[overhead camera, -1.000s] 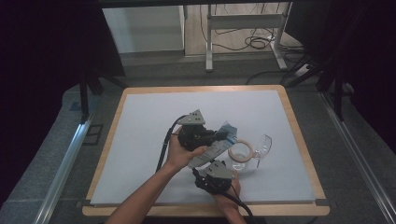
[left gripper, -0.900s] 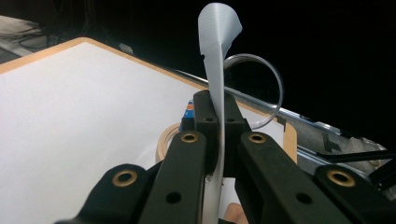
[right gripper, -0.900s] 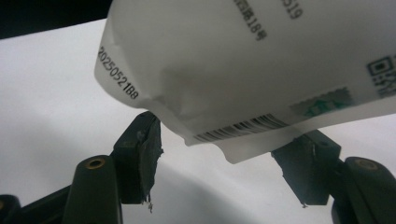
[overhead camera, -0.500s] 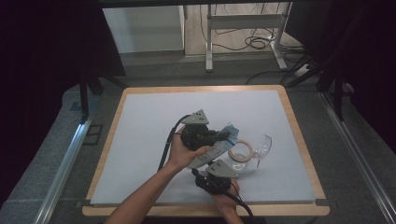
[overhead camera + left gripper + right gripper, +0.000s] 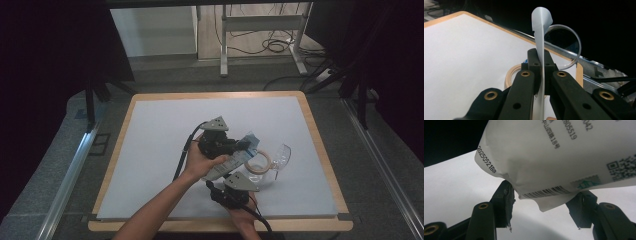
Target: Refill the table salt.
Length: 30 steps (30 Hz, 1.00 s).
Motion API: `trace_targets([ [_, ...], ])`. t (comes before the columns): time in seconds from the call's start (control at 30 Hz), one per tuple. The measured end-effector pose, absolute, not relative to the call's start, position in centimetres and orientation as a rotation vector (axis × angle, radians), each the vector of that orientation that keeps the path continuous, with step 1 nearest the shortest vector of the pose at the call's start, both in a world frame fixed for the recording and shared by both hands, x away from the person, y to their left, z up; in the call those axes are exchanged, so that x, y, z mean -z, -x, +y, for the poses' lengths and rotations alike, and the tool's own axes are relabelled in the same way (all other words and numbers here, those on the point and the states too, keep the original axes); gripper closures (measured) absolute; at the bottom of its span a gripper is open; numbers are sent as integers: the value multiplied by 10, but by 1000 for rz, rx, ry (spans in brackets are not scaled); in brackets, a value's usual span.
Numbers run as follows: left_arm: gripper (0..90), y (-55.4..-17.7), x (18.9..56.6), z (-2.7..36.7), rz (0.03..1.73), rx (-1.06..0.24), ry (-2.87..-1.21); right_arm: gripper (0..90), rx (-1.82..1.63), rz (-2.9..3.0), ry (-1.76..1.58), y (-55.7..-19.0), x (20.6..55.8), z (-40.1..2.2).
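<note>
**Left gripper pinches the packet, right gripper's jaws stand apart beneath it**

The left gripper (image 5: 235, 146) is closed tight on a white packet (image 5: 235, 159), its two black jaws pressed flat against the thin sheet, which rises edge-on between them in the left gripper view (image 5: 541, 37). The packet hangs above the middle of the worktop (image 5: 150, 150), slanting down toward the right gripper (image 5: 226, 184).

The right gripper is about half open after closing a little. In the right gripper view the packet's printed lower corner (image 5: 554, 165) hangs between its jaws; the left pad sits at the packet's edge, and I cannot tell whether either pad presses on it.

Just beyond the packet lie a roll of tape (image 5: 258, 164) and clear safety glasses (image 5: 281, 156), beside one another on the worktop.
</note>
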<state>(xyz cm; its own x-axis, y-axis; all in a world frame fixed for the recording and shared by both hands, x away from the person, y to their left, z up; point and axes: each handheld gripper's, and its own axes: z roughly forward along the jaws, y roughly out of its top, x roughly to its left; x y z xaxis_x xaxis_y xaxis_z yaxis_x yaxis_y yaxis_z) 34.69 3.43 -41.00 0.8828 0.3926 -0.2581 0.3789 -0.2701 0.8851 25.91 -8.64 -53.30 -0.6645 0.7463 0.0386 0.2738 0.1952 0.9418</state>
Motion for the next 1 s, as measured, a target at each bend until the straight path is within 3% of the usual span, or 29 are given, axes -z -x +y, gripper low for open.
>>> trace_targets([
  [1.0, 900, -353, 399, 21, 566, -27, -1945, 435, -1530, 2005, -951, -256, 527, -93],
])
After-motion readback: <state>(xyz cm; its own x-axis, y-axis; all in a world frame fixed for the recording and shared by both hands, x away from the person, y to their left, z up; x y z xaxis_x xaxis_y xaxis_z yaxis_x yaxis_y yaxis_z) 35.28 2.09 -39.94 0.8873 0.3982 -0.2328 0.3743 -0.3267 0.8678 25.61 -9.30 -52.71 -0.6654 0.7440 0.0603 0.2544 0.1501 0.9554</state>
